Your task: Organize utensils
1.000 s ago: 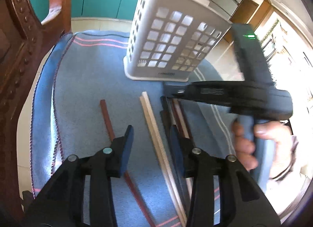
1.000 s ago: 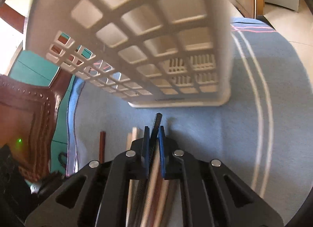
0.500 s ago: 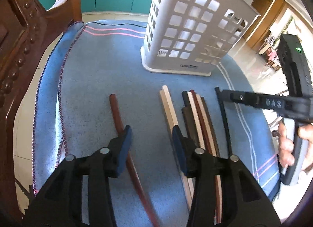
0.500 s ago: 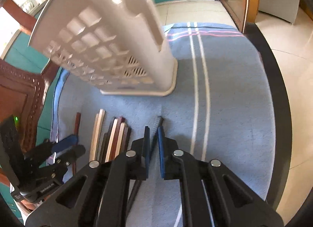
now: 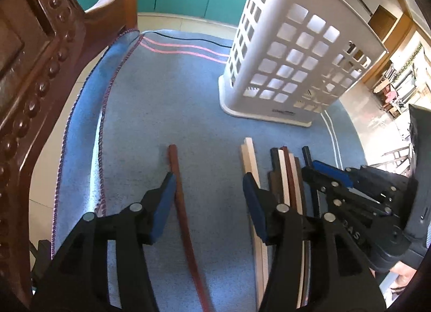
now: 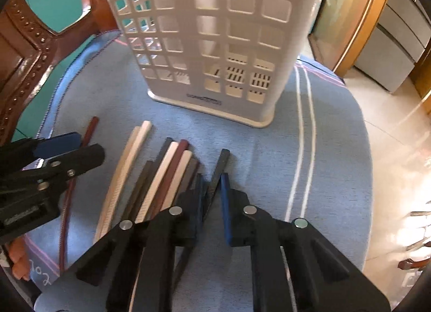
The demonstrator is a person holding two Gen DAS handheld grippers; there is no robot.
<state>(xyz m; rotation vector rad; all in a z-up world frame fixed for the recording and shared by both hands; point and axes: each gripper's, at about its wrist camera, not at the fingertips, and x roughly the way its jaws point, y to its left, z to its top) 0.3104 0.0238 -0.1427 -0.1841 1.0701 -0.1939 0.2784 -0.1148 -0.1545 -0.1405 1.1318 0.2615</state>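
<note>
A: We note the left gripper (image 5: 207, 199) over the cloth (image 5: 161, 102), jaws apart and opening, nothing clamped. The red-brown stick (image 5: 179, 196) lies loose between them, touching the left pad.

B: And the right gripper (image 6: 212, 199)? We see the black stick (image 6: 221, 164) running up between its pads.

A: Jaws closing. The pads stand nearly together with a sliver of gap beside the stick, so we judge it not yet pinched.

B: Where do the rest sit?

A: The pale pair (image 6: 129, 156) lies apart on the cloth. The mixed bundle (image 6: 167, 174) of dark, pale and maroon sticks lies just left of the right gripper. The white basket (image 6: 215, 42) stands upright beyond all of them, near the stick tips.

B: Risks from here, as we judge them?

A: First, the right gripper's left finger sits against the bundle edge; closing there could catch a neighbour as well as the black stick, or scatter the pile. Second, a thin stick gripped near one end may pivot and swing. Third, the two grippers work close together and could knock. Fourth, the basket looks light and could tip if a stick end strikes its wall rather than clearing the rim
</note>
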